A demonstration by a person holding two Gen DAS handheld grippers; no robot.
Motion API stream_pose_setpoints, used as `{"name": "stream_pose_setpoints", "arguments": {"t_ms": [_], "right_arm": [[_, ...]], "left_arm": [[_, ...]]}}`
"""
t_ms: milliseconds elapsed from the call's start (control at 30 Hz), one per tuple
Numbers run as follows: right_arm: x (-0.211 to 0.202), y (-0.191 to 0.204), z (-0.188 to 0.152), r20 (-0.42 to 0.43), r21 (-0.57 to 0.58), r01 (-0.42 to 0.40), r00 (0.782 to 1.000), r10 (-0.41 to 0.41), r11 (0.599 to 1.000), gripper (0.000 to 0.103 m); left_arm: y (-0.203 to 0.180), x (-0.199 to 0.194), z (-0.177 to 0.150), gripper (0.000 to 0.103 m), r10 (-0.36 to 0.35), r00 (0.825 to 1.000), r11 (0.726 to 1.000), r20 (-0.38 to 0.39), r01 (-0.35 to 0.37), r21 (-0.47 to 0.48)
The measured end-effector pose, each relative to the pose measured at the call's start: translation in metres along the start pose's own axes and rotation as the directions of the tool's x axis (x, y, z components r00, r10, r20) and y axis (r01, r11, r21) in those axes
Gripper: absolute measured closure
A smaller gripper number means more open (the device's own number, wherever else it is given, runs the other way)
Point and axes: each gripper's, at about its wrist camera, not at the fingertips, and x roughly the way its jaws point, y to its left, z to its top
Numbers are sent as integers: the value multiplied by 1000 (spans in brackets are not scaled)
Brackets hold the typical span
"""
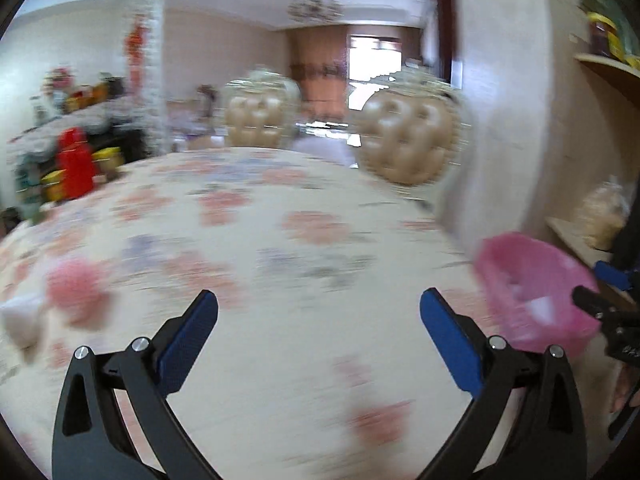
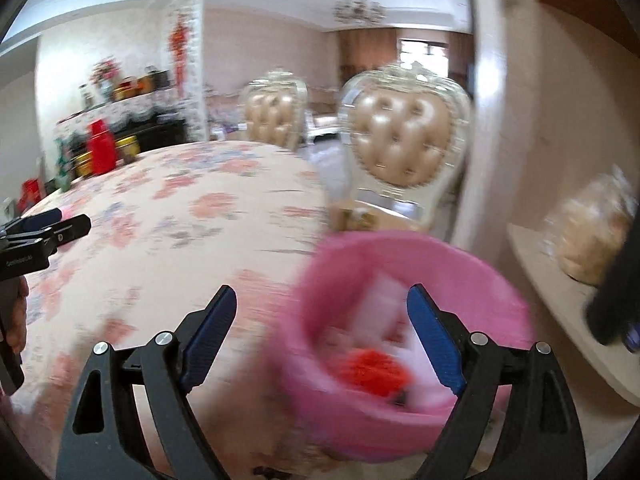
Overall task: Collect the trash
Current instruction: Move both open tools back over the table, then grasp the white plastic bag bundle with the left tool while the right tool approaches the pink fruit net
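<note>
Pink bin (image 2: 400, 312) at table (image 2: 180, 216) edge

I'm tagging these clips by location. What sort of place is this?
Most likely a home dining room: a table under a floral tablecloth, ornate tufted dining chairs drawn up to it, and a chandelier on the ceiling of the room beyond.

Bright daylit room, both wrist views motion-smeared.
Light enters from the window (image 1: 374, 58) at the far end, blown out white; glare below it on the floor. Tablecloth (image 1: 260, 240) in front of the window streaks sideways. Only the near gripper arms are sharp. Fisheye bends walls; corners vignette black.
</note>
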Motion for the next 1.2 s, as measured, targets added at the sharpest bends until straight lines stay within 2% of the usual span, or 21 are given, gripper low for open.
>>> {"name": "stream_pose_setpoints", "arguments": {"t_ms": [133, 233, 333, 467, 567, 700, 900, 1100, 1133, 1167, 1200], "right_arm": [[10, 70, 7, -11, -68, -103, 995, 103, 992, 19], [17, 128, 13, -18, -134, -183, 983, 182, 974, 18], [23, 181, 18, -31, -177, -245, 969, 244, 953, 18], [35, 241, 25, -54, -205, -310, 951, 306, 928, 18], [44, 279, 30, -66, -224, -335, 942, 329, 915, 18], [68, 318, 40, -106, -224, -361, 932, 346, 905, 18], [102, 357, 55, -148, -216, -382, 923, 356, 899, 18], [122, 379, 64, -166, -214, -398, 915, 368, 892, 18], [127, 385, 66, -171, -216, -402, 913, 371, 890, 18], [130, 390, 68, -174, -215, -406, 911, 375, 888, 18], [132, 393, 69, -176, -214, -409, 909, 377, 887, 18]], "left_arm": [[76, -27, -13, 5, 145, 989, 987, 0, -145, -77], [137, -47, -24, 5, 243, 970, 958, -16, -243, -153], [192, -62, -32, 5, 340, 940, 916, -39, -340, -212], [263, -70, -40, 5, 471, 878, 839, -90, -477, -264], [307, -66, -44, 5, 515, 846, 794, -141, -532, -293], [344, -52, -43, 5, 513, 839, 778, -183, -544, -313], [364, -2, -42, 5, 470, 840, 798, -270, -535, -276], [382, 40, -49, 6, 468, 809, 788, -355, -564, -247], [386, 42, -51, 11, 448, 815, 790, -368, -553, -263], [391, 42, -53, 32, 415, 832, 799, -369, -527, -290], [393, 43, -54, 46, 398, 838, 804, -372, -514, -299]]}}
